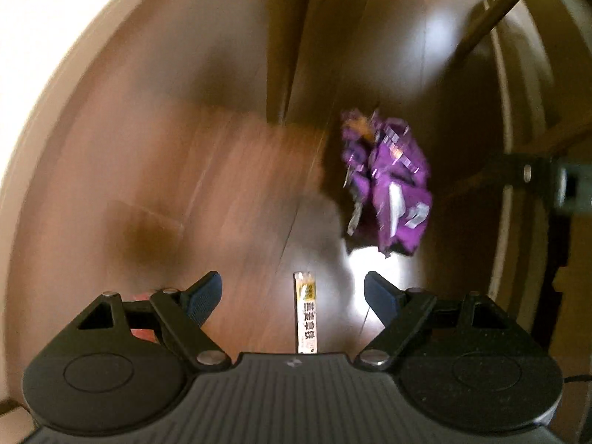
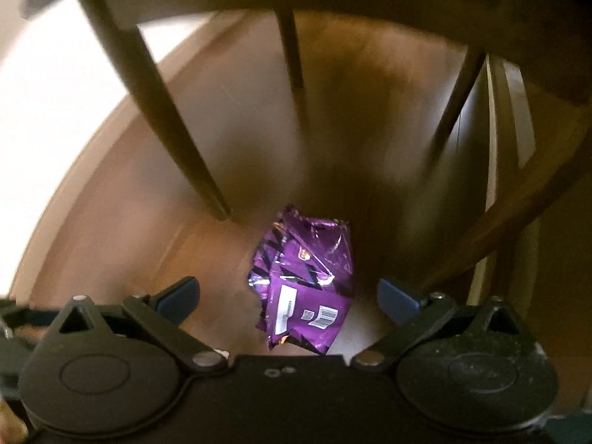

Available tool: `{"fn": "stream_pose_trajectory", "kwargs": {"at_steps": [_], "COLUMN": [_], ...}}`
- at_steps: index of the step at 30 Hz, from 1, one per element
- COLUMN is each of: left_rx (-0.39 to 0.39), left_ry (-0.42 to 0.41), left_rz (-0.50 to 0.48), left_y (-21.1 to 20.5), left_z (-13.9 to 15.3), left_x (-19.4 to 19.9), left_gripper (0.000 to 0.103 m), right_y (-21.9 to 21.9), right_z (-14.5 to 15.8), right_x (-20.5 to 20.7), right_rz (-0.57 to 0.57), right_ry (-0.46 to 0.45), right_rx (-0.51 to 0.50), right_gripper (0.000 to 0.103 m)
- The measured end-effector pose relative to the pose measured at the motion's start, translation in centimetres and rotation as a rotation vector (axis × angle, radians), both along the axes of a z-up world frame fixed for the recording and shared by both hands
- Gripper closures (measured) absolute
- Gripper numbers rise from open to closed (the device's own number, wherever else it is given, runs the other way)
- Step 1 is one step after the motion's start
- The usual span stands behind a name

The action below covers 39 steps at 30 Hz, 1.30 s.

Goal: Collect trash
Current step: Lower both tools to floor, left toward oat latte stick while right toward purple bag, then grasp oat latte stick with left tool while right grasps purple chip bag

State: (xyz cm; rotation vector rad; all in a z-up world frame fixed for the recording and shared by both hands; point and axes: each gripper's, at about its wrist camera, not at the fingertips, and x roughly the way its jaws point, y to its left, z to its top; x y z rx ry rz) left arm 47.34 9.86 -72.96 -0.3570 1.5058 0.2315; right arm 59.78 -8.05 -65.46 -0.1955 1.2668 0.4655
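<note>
Hanging wide apart and empty, both tools (image 1: 292, 296) (image 2: 288, 296) are being aimed at the crumpled purple foil wrapper (image 2: 303, 285) and thin yellow-white paper stick packet (image 1: 305, 318) on the brown wooden floor (image 1: 222, 185); slippery foil could be pushed away.

You have two pieces of trash on the brown wood-plank floor (image 1: 229, 170). The crumpled purple foil snack wrapper (image 2: 307, 281) lies flat-ish but badly creased, shiny, with a white label strip and a barcode patch facing up near its lower edge; one side edge is torn and jagged. It sits just beside the foot of a dark chair leg (image 2: 174, 125). In the left view the same wrapper (image 1: 388, 188) is blurred. The narrow white-and-yellow stick sachet (image 1: 305, 320) with dark printed characters lies straight, lengthwise, near the wrapper but apart from it; its lower end is hidden.
</note>
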Motion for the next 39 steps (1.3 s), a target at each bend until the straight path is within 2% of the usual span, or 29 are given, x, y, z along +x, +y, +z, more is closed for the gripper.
{"fn": "stream_pose_trajectory", "kwargs": {"at_steps": [8,13,23,29,32,34,38,39], "left_rx": [0.005,0.033,0.041,-0.008,-0.021,-0.027,-0.01,-0.001], "left_ry": [0.099,0.14,0.17,0.173,0.184,0.219,0.225,0.226], "left_rz": [-0.06,-0.068,-0.104,-0.09,-0.093,-0.09,-0.085,-0.092], "left_y": [-3.1,-4.9,-6.9,-7.0,-6.9,-6.7,-6.7,-6.7], "left_z": [-9.0,-13.4,-17.0,-18.3,-18.7,-19.4,-19.5,-19.4], "left_x": [-2.2,-3.4,-4.6,-4.9,-4.9,-4.9,-4.7,-4.7], "left_gripper": [0.019,0.019,0.019,0.02,0.035,0.051,0.054,0.061], "right_y": [2.1,3.3,7.2,9.1,8.5,7.8,6.8,6.6], "right_z": [-6.9,-11.0,-16.5,-20.0,-21.3,-21.8,-21.7,-21.5], "right_x": [0.5,1.0,2.6,2.0,1.9,2.0,2.1,2.2], "right_rz": [-0.013,-0.006,-0.018,0.004,0.007,0.003,0.006,0.006], "right_ry": [0.058,0.063,0.038,0.059,0.092,0.109,0.142,0.144], "right_rx": [-0.056,-0.124,-0.222,-0.341,-0.359,-0.347,-0.288,-0.275], "right_gripper": [0.0,0.0,0.0,0.0,0.0,0.0,0.009,0.016]}}
